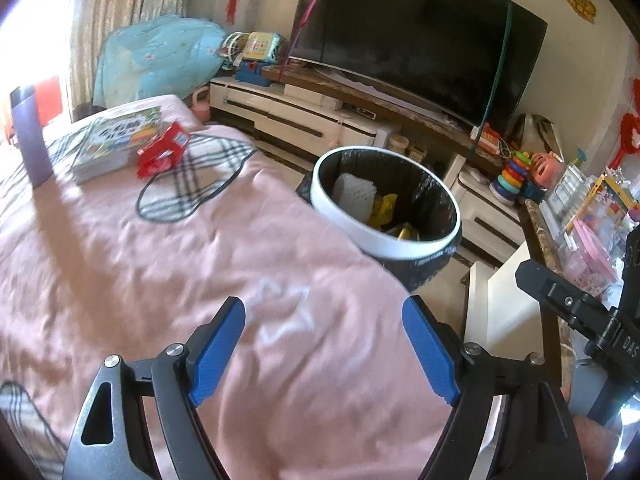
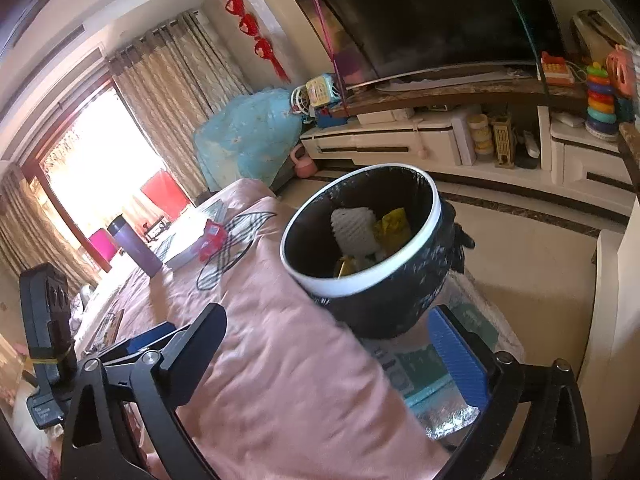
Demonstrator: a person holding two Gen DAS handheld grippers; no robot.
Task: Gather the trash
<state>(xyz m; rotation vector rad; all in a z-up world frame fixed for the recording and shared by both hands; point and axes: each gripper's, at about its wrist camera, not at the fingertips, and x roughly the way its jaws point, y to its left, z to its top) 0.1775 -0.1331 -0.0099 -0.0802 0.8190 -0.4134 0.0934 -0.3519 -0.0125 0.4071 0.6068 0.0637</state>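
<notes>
Across the left wrist view, a pink quilted bedcover (image 1: 160, 264) fills the lower left, and the left gripper (image 1: 324, 354) hangs over it at the bottom of the frame, its blue-padded jaws spread wide with nothing between them. At centre right stands the round black-lined trash bin with a white rim (image 1: 384, 210), hard against the bed's edge, already holding a white foam sleeve and yellow wrappers. In the upper left of the frame a crumpled red snack packet (image 1: 162, 150) lies on the cover against a stack of picture books (image 1: 108, 146), well apart from the gripper. Turning to the right wrist view, the right gripper (image 2: 338, 350) sits at the bottom, jaws also wide and empty, straddling the bed's edge just below the bin. The red packet shows small at centre left, near a purple tumbler (image 2: 134, 246). Likely risks: pinching the loose cover together with the packet, dragging the books, knocking the tumbler, or bumping the bin with the right gripper so it tips.
</notes>
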